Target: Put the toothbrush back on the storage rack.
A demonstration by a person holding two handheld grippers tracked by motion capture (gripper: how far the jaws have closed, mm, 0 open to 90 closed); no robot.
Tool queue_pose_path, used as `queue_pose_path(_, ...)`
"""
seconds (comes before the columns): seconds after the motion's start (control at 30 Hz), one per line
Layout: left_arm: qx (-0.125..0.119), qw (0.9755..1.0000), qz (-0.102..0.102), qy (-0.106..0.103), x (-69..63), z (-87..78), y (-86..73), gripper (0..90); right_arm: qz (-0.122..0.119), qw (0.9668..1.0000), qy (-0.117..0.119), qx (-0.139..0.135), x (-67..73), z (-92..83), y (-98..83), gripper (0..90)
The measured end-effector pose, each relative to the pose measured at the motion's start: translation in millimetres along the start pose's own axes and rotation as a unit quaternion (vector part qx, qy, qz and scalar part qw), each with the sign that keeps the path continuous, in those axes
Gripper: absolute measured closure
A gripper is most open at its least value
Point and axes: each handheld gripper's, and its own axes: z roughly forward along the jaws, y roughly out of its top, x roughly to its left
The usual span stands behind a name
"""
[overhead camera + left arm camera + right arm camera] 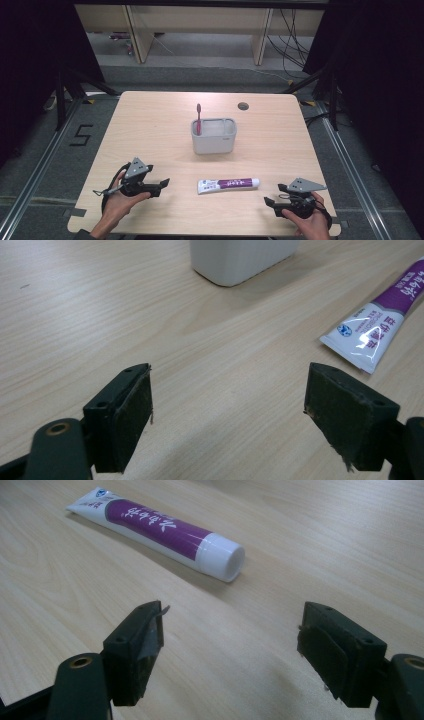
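- The left gripper [162, 186] and the right gripper [272, 196] rest near the table's [150, 135] front edge, each with jaws spread wide and nothing between them; in both gripper views bare wood shows between the pads.
- Between the two lies the toothpaste tube [228, 185], flat on the wood, long axis running left to right across the table, flat crimped end toward the left gripper, white cap [223, 556] toward the right one.
- Neither gripper touches it; the right looks, by judgement, slightly the nearer, with the cap just ahead of its jaws.
- Open wood surrounds the tube on all sides, leaving free room to approach.
- Farther back stands the grey holder [214, 136], well apart from the tube, a pink toothbrush [198, 119] upright in its left compartment.
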Motion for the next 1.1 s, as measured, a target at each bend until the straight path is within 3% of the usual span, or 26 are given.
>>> queue_pose_path(0.33, -0.006, 0.9999, -0.005, -0.008, -3.6, -5.1, -6.6, 15.7, 0.007, 1.0000, 0.001, 0.004, 0.7, -0.8, -0.8, 26.8)
queue_pose_path(0.57, -0.005, 0.9999, -0.014, 0.000, -4.0, -13.0, -13.1, 15.6, 0.000, 1.0000, 0.000, 0.002, 1.9, -0.4, -1.7, 26.8)
queue_pose_path(0.6, -0.001, 0.9999, -0.012, 0.005, -4.6, -14.1, -14.0, 15.6, -0.005, 1.0000, -0.004, 0.001, 1.6, -1.2, -2.2, 26.8)
queue_pose_path(0.63, -0.003, 0.9999, -0.012, 0.003, -5.4, -14.3, -15.6, 15.6, 0.016, 0.9998, -0.002, 0.008, 4.5, -2.0, -2.8, 26.8)
queue_pose_path(0.73, 0.009, 1.0000, -0.002, 0.003, -7.8, -16.4, -20.0, 15.7, 0.000, 1.0000, -0.007, 0.005, 2.3, -2.8, -3.4, 26.9)
queue_pose_path(0.9, 0.030, 0.9992, 0.026, 0.001, -14.4, -19.1, -27.2, 15.6, 0.008, 0.9999, -0.007, 0.007, 5.4, -2.5, -3.7, 27.0)
queue_pose_path(0.93, 0.033, 0.9991, 0.026, 0.000, -16.2, -19.6, -28.8, 15.7, -0.005, 0.9999, -0.012, 0.004, 3.7, -2.5, -3.5, 27.0)
queue_pose_path(1.0, 0.030, 0.9992, 0.026, -0.001, -18.7, -20.1, -31.8, 15.7, -0.003, 0.9999, -0.012, 0.005, 3.9, -2.8, -3.8, 27.0)
queue_pose_path(1.03, 0.038, 0.9989, 0.028, 0.001, -19.1, -22.6, -32.6, 15.7, 0.012, 0.9999, -0.007, 0.008, 5.8, -2.9, -4.2, 27.0)
queue_pose_path(1.07, 0.031, 0.9991, 0.028, -0.001, -18.8, -22.7, -33.8, 15.7, -0.002, 0.9999, -0.011, 0.004, 3.4, -2.5, -4.1, 27.0)
queue_pose_path(1.1, 0.036, 0.9990, 0.026, 0.003, -19.8, -25.1, -34.3, 15.7, 0.000, 0.9999, -0.008, 0.007, 3.3, -2.5, -4.0, 27.0)
